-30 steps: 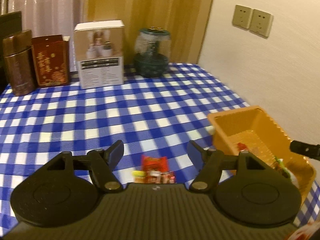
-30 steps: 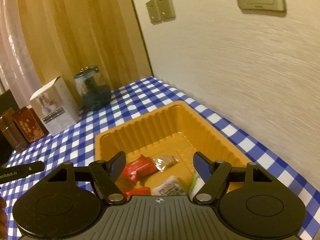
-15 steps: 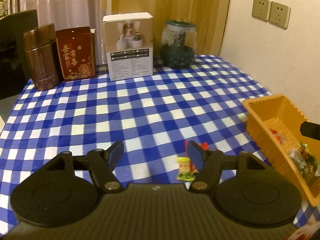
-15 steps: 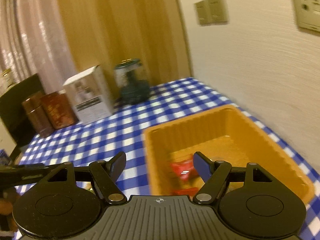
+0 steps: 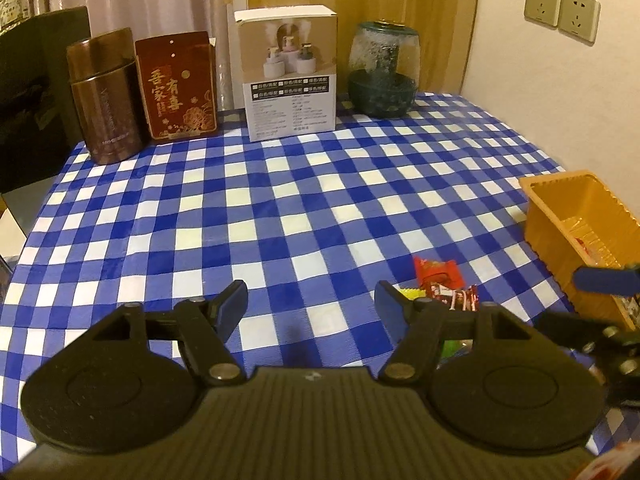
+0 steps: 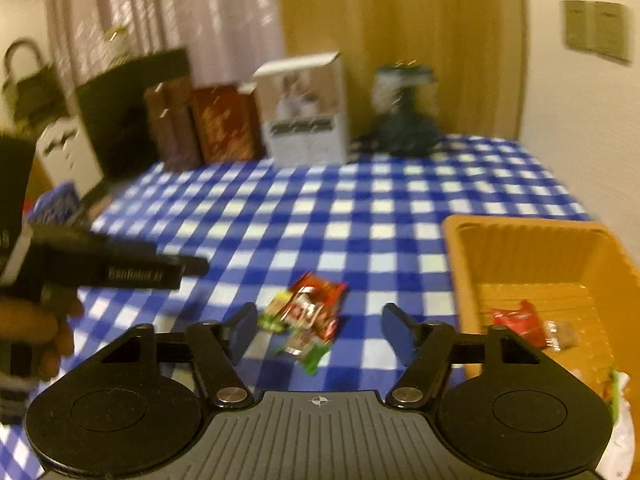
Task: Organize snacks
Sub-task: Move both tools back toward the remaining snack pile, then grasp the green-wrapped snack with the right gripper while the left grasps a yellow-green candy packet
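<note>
1. The left claw [image 5: 310, 300] is seen with its jaws apart and nothing between them; only bare checked table [image 5: 280, 200] lies ahead of it. It is best kept out of the way, since the loose snacks lie off to the right of its right finger.

2. The small pile of snack packets [image 6: 306, 316], a red packet on top with green and yellow ones under it, rests on the table just ahead of the right claw [image 6: 318, 326], nearer its left finger than its right. The right claw's jaws have just been closing, yet they stand apart with no packet pressed between the pads.

3. For a clean pick, the right claw should be centred on the pile by a small shift toward its left finger, then lowered until both pads straddle one packet.

4. The top red packet is judged the easiest target; a shallow, flat approach risks sliding the pile instead of gripping it.

5. The orange tray [image 6: 520, 256], to the right of the right claw and already holding a few packets, is judged the destination.
</note>
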A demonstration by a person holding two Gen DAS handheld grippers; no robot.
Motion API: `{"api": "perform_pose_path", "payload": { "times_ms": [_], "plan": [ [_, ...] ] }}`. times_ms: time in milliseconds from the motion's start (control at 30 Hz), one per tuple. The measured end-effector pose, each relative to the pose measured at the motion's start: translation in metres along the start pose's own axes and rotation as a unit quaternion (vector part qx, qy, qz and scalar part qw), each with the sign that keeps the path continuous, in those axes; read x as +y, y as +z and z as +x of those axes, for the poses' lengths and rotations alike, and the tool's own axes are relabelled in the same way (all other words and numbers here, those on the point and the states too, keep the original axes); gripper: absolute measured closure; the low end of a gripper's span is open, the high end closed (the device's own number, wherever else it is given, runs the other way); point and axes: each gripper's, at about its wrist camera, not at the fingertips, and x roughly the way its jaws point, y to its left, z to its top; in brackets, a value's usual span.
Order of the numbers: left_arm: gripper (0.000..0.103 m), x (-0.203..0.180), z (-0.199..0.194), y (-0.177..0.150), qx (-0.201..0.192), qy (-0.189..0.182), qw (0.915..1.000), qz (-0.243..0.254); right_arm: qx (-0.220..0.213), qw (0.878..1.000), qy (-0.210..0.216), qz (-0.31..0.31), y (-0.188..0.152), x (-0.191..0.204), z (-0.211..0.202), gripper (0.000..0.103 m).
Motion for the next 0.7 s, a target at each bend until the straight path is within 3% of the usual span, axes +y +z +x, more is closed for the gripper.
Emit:
{"api": "perform_pose_path", "payload": {
  "times_ms": [367,700],
  "plan": [
    [0.036,-0.009,0.006,-0.002,0.01,-0.017,0.9997,0.014,0.061,0.997,0.015,-0.044,-0.011,-0.001,0.047,0.059],
    [0.036,-0.011,0.008,-0.002,0.013,-0.029,0.9994,0.014,0.066,0.993,0.034,-0.087,-0.014,0.007,0.066,0.06]
  ]
}}
